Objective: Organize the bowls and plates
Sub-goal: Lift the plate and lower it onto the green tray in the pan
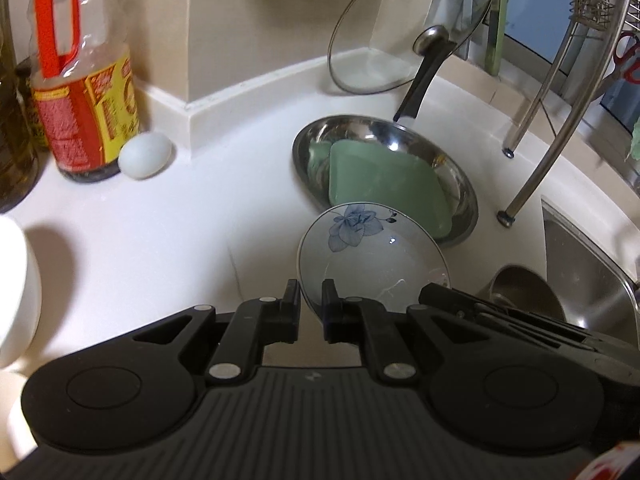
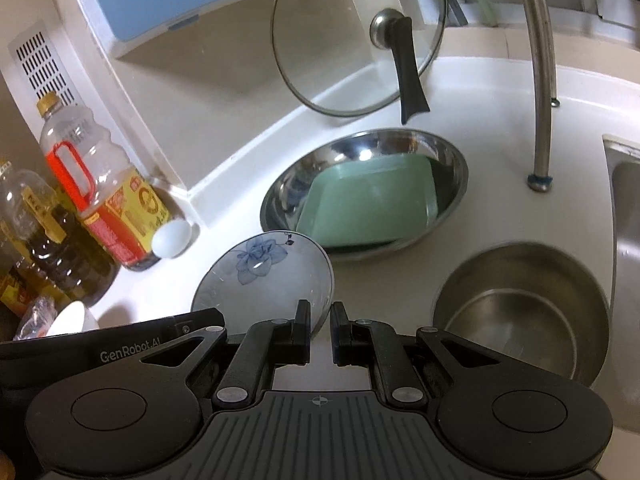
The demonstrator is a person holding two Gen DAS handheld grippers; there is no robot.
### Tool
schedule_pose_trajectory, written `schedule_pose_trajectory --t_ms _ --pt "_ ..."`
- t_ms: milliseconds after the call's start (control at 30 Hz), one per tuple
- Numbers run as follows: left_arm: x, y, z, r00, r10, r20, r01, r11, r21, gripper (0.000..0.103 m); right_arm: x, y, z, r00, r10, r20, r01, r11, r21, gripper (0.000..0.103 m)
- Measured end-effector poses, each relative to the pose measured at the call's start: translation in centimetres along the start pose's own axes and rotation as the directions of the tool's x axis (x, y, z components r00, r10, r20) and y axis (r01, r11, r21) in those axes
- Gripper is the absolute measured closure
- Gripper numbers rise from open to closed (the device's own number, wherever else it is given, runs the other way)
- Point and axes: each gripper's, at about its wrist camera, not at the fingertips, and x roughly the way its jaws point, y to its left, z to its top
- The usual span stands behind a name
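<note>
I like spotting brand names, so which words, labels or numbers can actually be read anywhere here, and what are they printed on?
"GenRobot.AI": white lettering on the black body of the left hand-held gripper, seen from the right wrist view.
Red and yellow label on the oil bottle: printing too blurred to read.
Labels on the darker bottles beside it: unreadable.
Nothing else carries text.

Dim, soft-focus — fisheye-warped edges

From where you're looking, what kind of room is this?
Most likely a home kitchen counter beside a sink. The stainless sink sits at the right, cooking oil bottles stand along the wall, and a glass pot lid leans behind a steel basin holding a green dish.
</note>
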Motion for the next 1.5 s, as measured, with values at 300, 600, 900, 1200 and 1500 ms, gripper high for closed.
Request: schedule_pose_trajectory --t_ms 300,600,900,1200,1500 --pt "1.9 -2.1 2.7 0.999 -0.027 0.027 0.026 0.999 0.033 0.094 0.8 -2.3 3.4 1.000 -0.018 0.022 0.018 1.000 0.017 0.093" --pt "5.5 -3.9 5.7 0.999 -0.043 0.010 0.043 0.998 0.054 0.094 4.0 -5.5 6.6 0.999 -0.050 -0.014 0.050 0.998 0.045 0.093" --pt "9.5 -4.6 7.6 0.999 -0.039 -0.034 0.041 0.998 0.057 0.094 7.3 -7.3 8.4 0.994 -0.084 -0.065 0.088 0.994 0.061 0.093" --pt "12.3 -4.3 8.2 0.996 -0.033 -0.086 0.038 0.998 0.052 0.094 9.9 -8.2 9.1 0.986 -0.102 -0.131 0.113 0.990 0.081 0.093" --pt "13.4 -4.2 8.7 0.994 -0.032 -0.105 0.037 0.998 0.050 0.094 10.9 -8.3 9.4 0.983 -0.113 -0.147 0.125 0.989 0.076 0.093"
